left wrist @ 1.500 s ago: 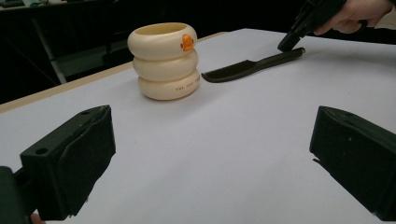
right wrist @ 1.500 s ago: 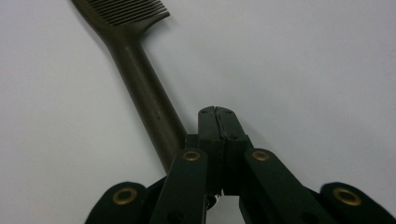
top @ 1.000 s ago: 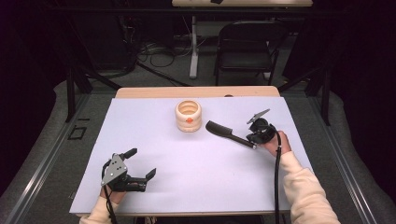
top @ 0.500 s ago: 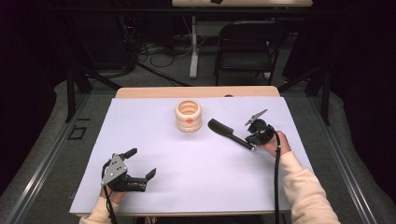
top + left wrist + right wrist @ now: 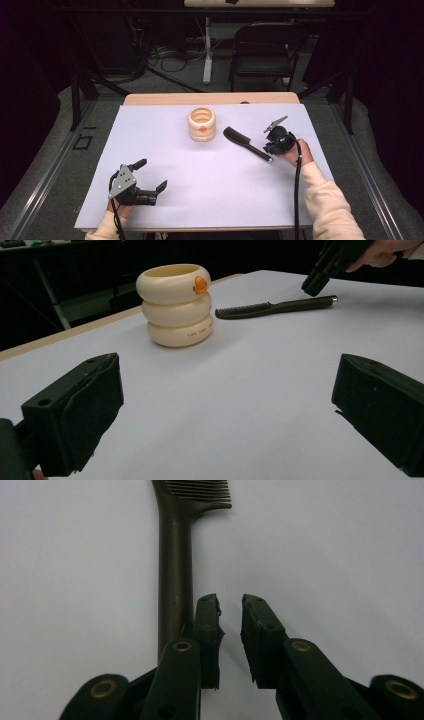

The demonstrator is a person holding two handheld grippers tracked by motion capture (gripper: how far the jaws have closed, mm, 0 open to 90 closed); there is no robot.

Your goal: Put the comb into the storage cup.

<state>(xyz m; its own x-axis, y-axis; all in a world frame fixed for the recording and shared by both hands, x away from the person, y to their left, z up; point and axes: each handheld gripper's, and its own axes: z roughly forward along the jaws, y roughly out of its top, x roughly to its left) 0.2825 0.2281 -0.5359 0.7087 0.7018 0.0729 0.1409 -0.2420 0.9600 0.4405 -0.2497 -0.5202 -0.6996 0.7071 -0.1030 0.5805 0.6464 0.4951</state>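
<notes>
the counter point(image 5: 150, 150) fills the middle of the frame. it has a pale lilac-white cover, and a strip of light wood shows along its far edge. a cream holder point(image 5: 201, 124) made like three stacked rings, with a small orange mark, stands upright in the upper centre. a black comb point(image 5: 247, 143) lies flat just right of it, apart from it, its handle pointing to the lower right.

The desk point(image 5: 150, 150) has a pale lilac sheet over it, with a strip of bare wood showing along the far edge. Behind it a black folding chair point(image 5: 265, 50) stands on the grey floor beside a light upright post point(image 5: 207, 50), and dark cables point(image 5: 165, 52) lie tangled on the floor to the left.
</notes>
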